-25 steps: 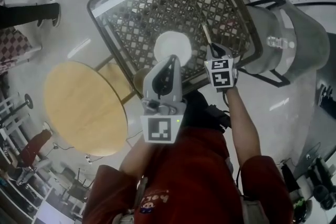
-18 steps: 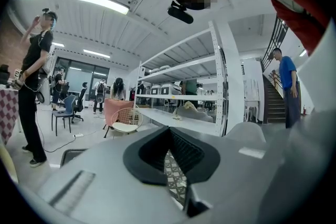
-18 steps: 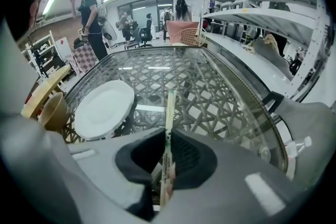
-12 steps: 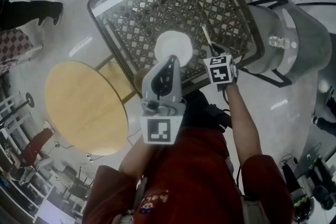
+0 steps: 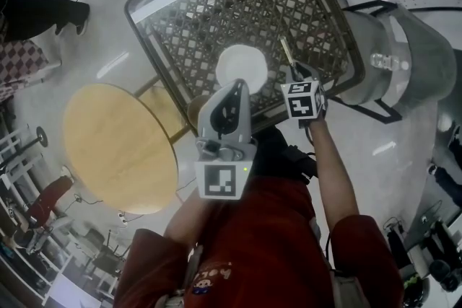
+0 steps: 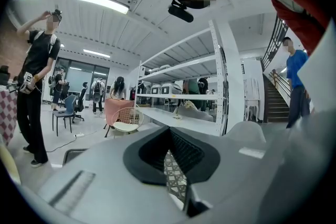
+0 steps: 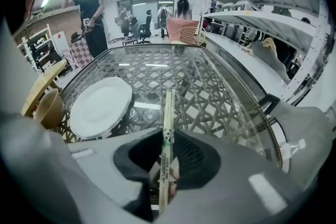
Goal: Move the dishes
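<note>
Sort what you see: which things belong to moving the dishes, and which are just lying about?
Job in hand: white plate, brown cup, chopsticks held in the right tongs.
Lying about: round wooden table, grey chair.

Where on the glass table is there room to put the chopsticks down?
The whole far half of the glass table, beyond the white plate, is bare. So is the strip between the plate and the table's right rim, under the chopsticks. The near left corner is crowded: the plate sits there, with a brown cup close beside it.
</note>
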Motion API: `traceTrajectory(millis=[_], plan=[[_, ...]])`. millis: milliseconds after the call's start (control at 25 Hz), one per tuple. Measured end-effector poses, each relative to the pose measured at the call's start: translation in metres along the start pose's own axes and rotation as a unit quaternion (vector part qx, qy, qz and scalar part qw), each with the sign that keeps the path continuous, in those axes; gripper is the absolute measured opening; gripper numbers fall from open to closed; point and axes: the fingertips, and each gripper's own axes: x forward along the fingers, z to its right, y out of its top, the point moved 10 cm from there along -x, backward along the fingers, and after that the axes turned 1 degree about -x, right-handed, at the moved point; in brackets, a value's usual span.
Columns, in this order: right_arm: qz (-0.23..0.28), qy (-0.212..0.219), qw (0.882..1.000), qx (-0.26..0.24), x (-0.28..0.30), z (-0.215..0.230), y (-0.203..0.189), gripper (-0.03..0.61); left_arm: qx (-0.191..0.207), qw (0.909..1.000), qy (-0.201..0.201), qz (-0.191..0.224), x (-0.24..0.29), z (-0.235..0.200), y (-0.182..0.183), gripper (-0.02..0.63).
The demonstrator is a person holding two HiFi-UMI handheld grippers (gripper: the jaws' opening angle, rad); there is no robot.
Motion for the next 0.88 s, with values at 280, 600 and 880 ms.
traceTrajectory(millis=[280, 600, 880], plan=[[0.032, -0.008, 0.999, 0.003, -0.009, 0.002, 0.005, 0.101, 0.001, 1.0, 0.005, 0.006, -0.004, -0.005, 0.005, 0.006], [0.087, -0.013, 0.996, 0.006, -0.039, -0.007, 0.027, 0.104, 0.003, 0.9998, 0.014, 0.017, -0.012, -0.012, 0.011, 0.008], [0.153, -0.011, 0.988, -0.004, -0.076, -0.015, 0.049, 0.121, 0.009, 0.999, 0.026, 0.034, -0.022, -0.014, 0.019, 0.008]])
